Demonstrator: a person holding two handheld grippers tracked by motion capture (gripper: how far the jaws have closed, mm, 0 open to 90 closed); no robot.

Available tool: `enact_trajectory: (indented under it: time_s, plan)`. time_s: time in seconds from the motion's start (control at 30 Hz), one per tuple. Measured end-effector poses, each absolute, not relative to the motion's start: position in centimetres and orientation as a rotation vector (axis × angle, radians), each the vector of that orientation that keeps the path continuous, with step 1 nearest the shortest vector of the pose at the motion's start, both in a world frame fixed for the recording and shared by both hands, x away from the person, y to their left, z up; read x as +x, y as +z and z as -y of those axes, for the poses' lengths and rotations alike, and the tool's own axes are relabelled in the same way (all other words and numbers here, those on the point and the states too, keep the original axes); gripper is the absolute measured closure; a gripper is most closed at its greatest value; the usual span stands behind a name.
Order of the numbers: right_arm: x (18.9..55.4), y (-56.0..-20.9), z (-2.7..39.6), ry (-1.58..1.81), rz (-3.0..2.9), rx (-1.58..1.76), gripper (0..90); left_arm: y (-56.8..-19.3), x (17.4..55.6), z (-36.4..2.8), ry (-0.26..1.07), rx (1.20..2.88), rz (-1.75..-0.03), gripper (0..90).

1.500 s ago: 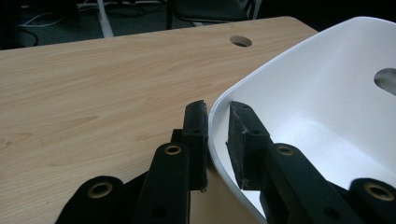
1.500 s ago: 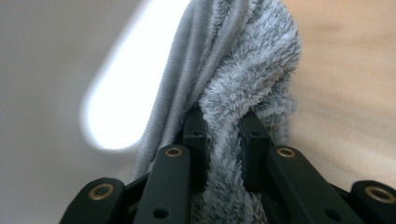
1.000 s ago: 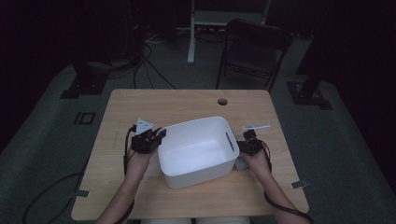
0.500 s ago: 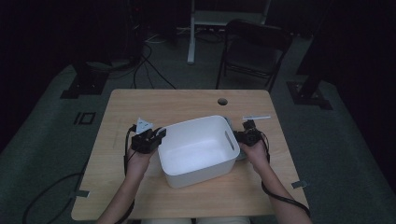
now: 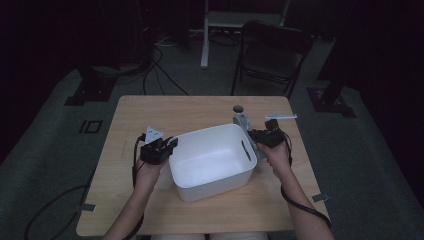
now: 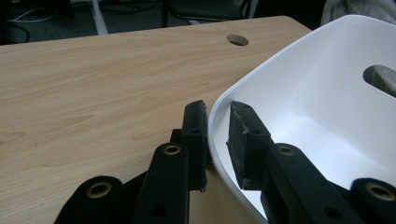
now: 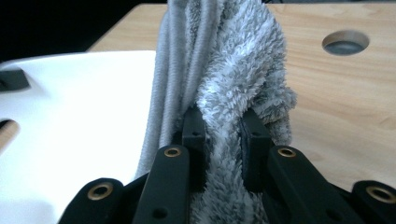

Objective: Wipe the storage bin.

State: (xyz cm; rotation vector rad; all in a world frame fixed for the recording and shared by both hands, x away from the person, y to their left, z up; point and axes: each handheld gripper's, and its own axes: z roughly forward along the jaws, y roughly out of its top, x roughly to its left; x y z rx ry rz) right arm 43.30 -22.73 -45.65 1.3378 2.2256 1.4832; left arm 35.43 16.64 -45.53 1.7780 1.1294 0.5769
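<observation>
My left gripper (image 6: 217, 140) clamped on the white tub's (image 5: 210, 165) rim, right gripper (image 7: 223, 149) pinching a grey towel (image 7: 233, 70), wooden table (image 5: 165, 110) beneath

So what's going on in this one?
A person at a wooden table works with a gripper in each hand. The left gripper is clamped on the rim of a white plastic tub, one jaw outside and one inside. The right gripper pinches a bunched grey fluffy towel beside the tub's far side, by its handle slot. The tub looks empty, so the towel is not in it yet.
</observation>
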Motion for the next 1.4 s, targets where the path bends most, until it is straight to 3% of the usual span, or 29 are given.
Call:
enact_trajectory:
  time_s: [0.53,0.87,1.17,1.4]
  plan:
    - [44.5,-53.0,21.2,1.246,-2.348,1.44,77.4,-45.6,35.4,-16.6,0.583,1.769,-1.132,77.0]
    - [43.8,-50.0,23.5,1.39,-2.276,1.432,76.9,-45.7,36.0,-18.0,0.469,1.746,-1.062,75.7]
    - [41.5,-47.9,25.7,1.484,-2.212,1.411,76.8,-45.2,37.3,-18.8,0.409,1.79,-1.002,55.0]
    - [40.0,-47.4,27.2,1.515,-2.179,1.417,76.7,-44.0,38.8,-19.5,0.371,1.875,-0.889,44.0]
